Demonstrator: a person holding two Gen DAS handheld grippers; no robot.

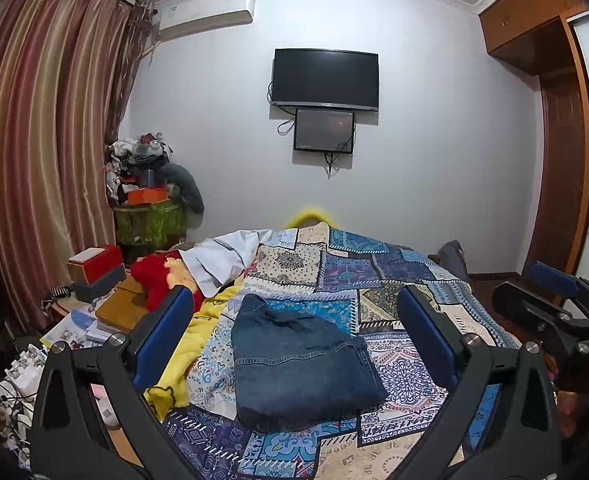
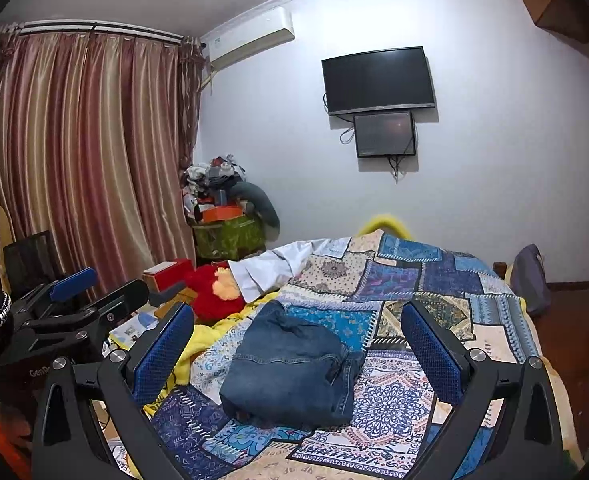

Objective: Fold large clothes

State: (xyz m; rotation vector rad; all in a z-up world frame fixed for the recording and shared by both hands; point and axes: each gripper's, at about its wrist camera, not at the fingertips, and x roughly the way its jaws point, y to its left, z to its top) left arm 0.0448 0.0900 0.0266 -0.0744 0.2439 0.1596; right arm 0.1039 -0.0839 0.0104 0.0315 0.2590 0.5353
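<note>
A pair of blue jeans [image 1: 298,364] lies folded into a compact stack on the patchwork bedspread [image 1: 378,272]; it also shows in the right wrist view [image 2: 290,368]. My left gripper [image 1: 294,308] is open and empty, held above and short of the jeans. My right gripper [image 2: 298,320] is open and empty too, level with the left one. The right gripper shows at the right edge of the left wrist view [image 1: 554,300], and the left gripper at the left of the right wrist view [image 2: 74,300].
A white garment [image 1: 222,256], a red plush toy [image 1: 154,276] and a yellow blanket [image 1: 198,340] lie at the bed's left side. Boxes and clutter [image 1: 98,276] crowd the left bedside. A wardrobe [image 1: 562,160] stands right. A TV [image 1: 325,80] hangs ahead.
</note>
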